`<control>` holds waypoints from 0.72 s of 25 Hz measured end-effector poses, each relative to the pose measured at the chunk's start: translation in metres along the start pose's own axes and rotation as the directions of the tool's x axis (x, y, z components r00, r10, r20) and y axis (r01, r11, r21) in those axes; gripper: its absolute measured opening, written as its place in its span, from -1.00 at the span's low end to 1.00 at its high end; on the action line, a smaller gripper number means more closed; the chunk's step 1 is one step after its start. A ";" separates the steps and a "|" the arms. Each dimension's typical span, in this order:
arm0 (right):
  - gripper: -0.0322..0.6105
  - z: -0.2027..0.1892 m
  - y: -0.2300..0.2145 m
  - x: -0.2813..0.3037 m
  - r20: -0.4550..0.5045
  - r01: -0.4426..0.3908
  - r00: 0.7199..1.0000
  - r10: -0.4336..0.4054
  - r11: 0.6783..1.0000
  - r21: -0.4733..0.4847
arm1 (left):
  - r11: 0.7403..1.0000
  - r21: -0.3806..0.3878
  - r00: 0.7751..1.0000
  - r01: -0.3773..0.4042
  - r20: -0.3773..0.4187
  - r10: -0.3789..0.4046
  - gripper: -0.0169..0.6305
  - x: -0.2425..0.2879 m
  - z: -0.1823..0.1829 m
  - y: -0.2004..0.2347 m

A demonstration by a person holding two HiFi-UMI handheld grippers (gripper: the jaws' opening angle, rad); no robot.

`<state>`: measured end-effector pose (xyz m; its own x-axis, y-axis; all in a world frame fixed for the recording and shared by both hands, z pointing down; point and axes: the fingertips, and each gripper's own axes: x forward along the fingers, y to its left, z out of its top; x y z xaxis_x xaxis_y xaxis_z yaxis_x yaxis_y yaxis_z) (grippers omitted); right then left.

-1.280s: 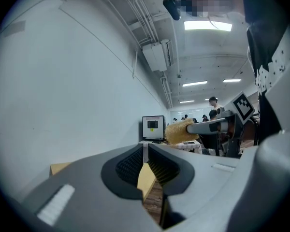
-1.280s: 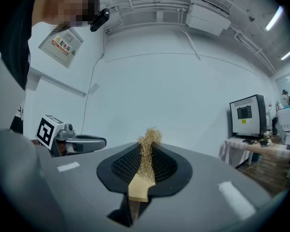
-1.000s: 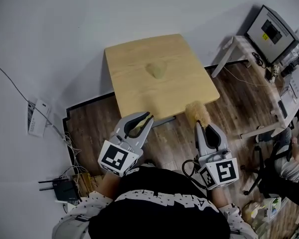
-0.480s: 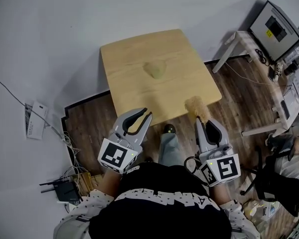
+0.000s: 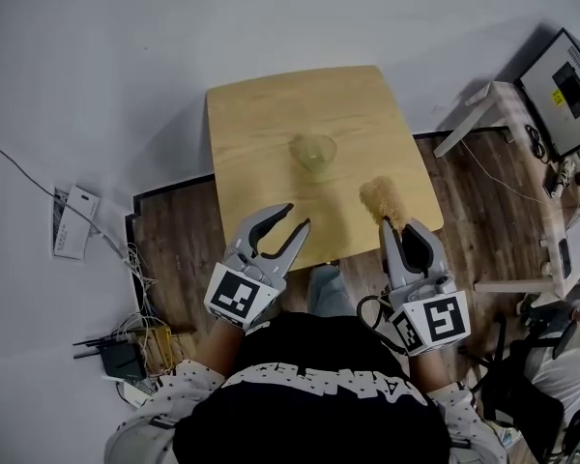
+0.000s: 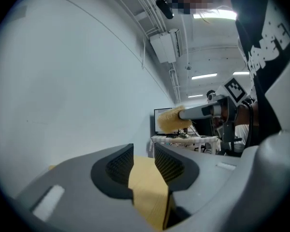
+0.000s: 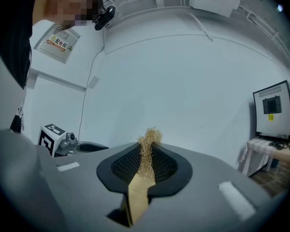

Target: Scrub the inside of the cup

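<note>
Left gripper (image 5: 296, 217): jaws narrowly apart, just been opening, nothing between them. Cup (image 5: 313, 151): upright mid-table (image 5: 256, 124), beyond both grippers, looks empty. Right gripper (image 5: 403, 228): clamped on straw-coloured scrubber (image 5: 384, 199), near-right of cup.

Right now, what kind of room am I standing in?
Probably an office or lab workroom, not a kitchen: a monitor on a white desk, a router with loose cables on the floor, and one small wooden table.
</note>
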<state>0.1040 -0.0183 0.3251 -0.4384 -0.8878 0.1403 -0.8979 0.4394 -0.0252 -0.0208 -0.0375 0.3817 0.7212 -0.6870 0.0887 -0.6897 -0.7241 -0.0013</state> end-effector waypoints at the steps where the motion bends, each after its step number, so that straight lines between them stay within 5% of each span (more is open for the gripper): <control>1: -0.70 -0.001 -0.004 0.006 -0.006 -0.008 1.000 0.008 1.000 -0.002 | 1.000 0.013 1.000 0.002 0.005 -0.002 -0.58 0.007 -0.004 0.001; 18: -0.70 -0.016 -0.047 0.089 -0.101 -0.114 0.989 0.111 0.993 -0.017 | 0.992 -0.057 0.992 -0.112 -0.071 0.108 -0.03 0.082 -0.080 0.060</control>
<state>0.1074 -0.1156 0.3547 -0.5295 -0.8149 0.2359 -0.8415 0.5398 -0.0241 -0.0083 -0.1330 0.4691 0.6364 -0.7548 0.1590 -0.7684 -0.6383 0.0454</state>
